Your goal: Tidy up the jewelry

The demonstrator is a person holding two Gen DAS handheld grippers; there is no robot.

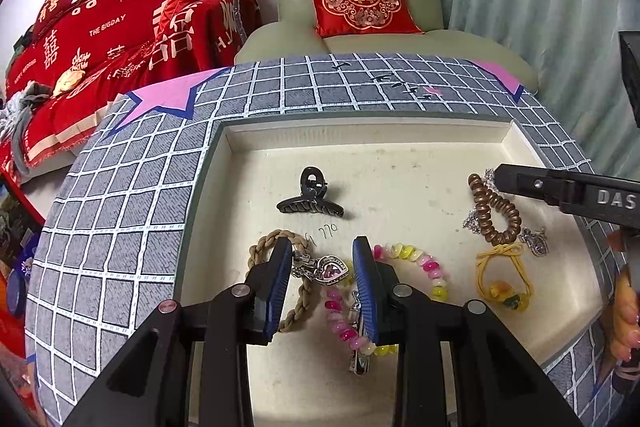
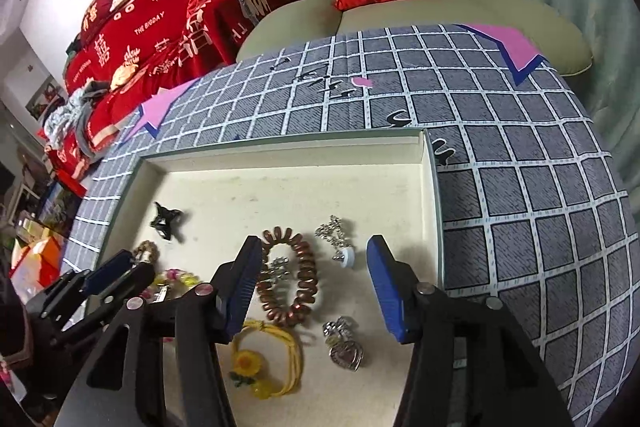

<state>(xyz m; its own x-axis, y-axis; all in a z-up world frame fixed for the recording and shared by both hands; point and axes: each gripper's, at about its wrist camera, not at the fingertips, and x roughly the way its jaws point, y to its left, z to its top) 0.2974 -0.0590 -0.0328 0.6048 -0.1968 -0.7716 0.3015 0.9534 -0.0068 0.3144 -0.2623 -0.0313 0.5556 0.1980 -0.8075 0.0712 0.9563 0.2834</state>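
- Far half of the shallow cream tray (image 1: 224, 163) bare – open room there, walled by a low rim on the checked table (image 1: 120, 195).
- At left, black claw clip (image 1: 310, 201) alone; nearer, tan braided hair tie (image 1: 260, 251) partly under the left hand-held gripper (image 1: 322, 277).
- Left hand-held gripper: jaws partly apart, straddling a heart pendant (image 1: 328, 271); pad contact not clear. Pink-and-yellow bead bracelet (image 1: 416, 263) half covered by its right finger.
- Right hand-held gripper (image 2: 316, 283): jaws wide apart, clamped on nothing – brown coil hair tie (image 2: 304, 275) and silver chain (image 2: 334, 231) lying loose between them.
- Near right: yellow flower hair tie (image 2: 264, 359), second heart pendant (image 2: 346, 351).
- Armchair (image 1: 360, 35) and curtain beyond the far table edge.
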